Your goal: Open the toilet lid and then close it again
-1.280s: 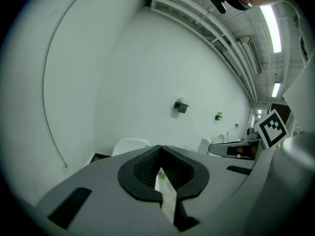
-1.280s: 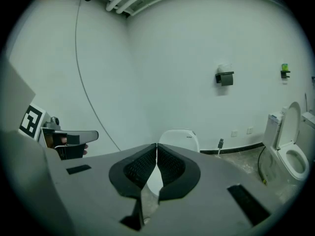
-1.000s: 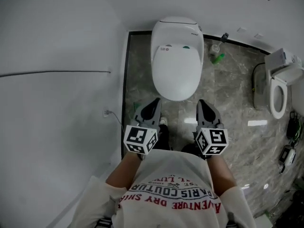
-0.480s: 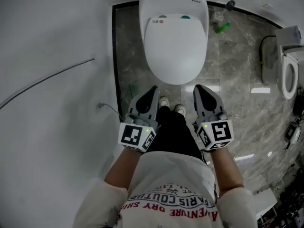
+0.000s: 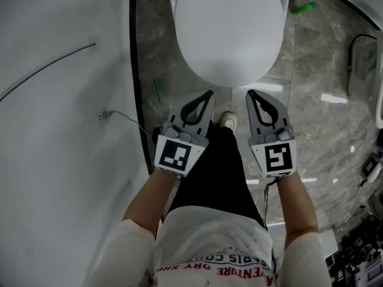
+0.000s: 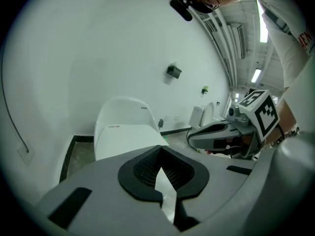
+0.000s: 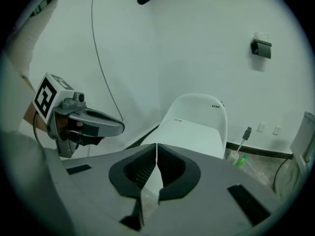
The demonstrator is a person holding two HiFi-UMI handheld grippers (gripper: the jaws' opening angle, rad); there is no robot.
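Fingers (image 6: 140, 170) closed, empty, both: L gripper (image 5: 209, 93), R gripper (image 5: 249, 93) near front of toilet lid (image 5: 230, 34), lid down.

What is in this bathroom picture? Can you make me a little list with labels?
Place: bathroom with a grey marble floor
Toilet lid: white, closed
Left gripper: jaws shut, holding nothing, in front of the lid's front edge and apart from it
Right gripper: jaws shut, holding nothing, beside the left one, also apart from the lid
Person: stands facing the toilet, one white shoe showing between the grippers
Green bottle: on the floor, right of the toilet
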